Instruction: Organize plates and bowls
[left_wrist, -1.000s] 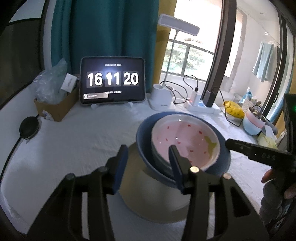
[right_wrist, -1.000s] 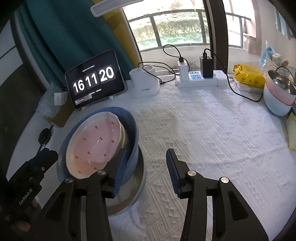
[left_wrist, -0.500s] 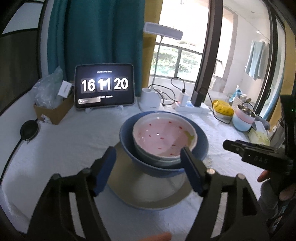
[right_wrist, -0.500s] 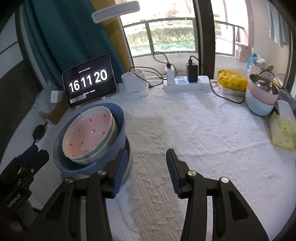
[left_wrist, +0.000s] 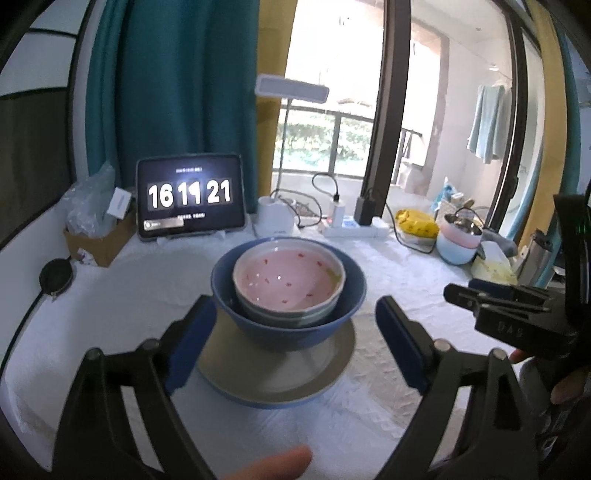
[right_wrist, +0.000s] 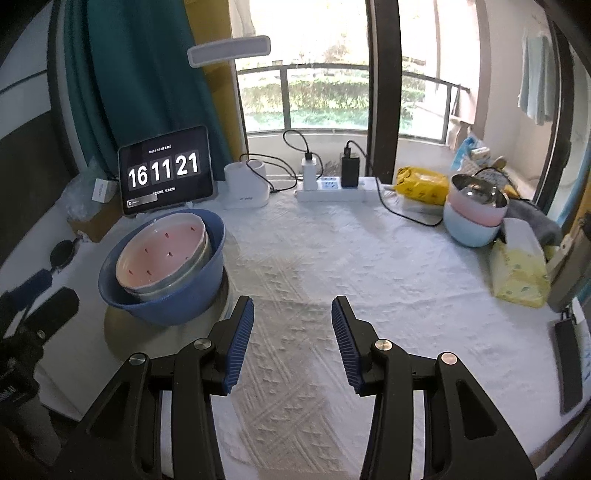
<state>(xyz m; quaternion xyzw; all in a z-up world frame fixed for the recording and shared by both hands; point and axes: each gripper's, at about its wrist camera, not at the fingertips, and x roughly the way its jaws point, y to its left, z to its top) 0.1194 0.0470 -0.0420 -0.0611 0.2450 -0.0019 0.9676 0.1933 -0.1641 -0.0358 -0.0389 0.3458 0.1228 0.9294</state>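
Note:
A pink bowl with red specks (left_wrist: 288, 282) sits nested in a grey-green bowl (left_wrist: 284, 318), inside a large blue bowl (left_wrist: 288, 330), all on a beige plate (left_wrist: 277, 376) with a blue rim. The same stack shows at the left of the right wrist view: pink bowl (right_wrist: 159, 254), blue bowl (right_wrist: 166, 299), plate (right_wrist: 122, 339). My left gripper (left_wrist: 295, 347) is wide open and empty, its fingers either side of the stack, drawn back from it. My right gripper (right_wrist: 291, 343) is open and empty over bare cloth, to the right of the stack.
A white textured tablecloth (right_wrist: 351, 277) covers the table. At the back stand a tablet clock (right_wrist: 164, 175), a white lamp base (right_wrist: 247, 184) and a power strip (right_wrist: 332, 188). Stacked pastel bowls (right_wrist: 474, 214), a yellow tissue pack (right_wrist: 517, 273) and a phone (right_wrist: 569, 365) lie at right.
My left gripper opened wide, let go of the blue bowl's rim and drew back. My right gripper also pulled back and away from the stack. The stack stayed on the plate.

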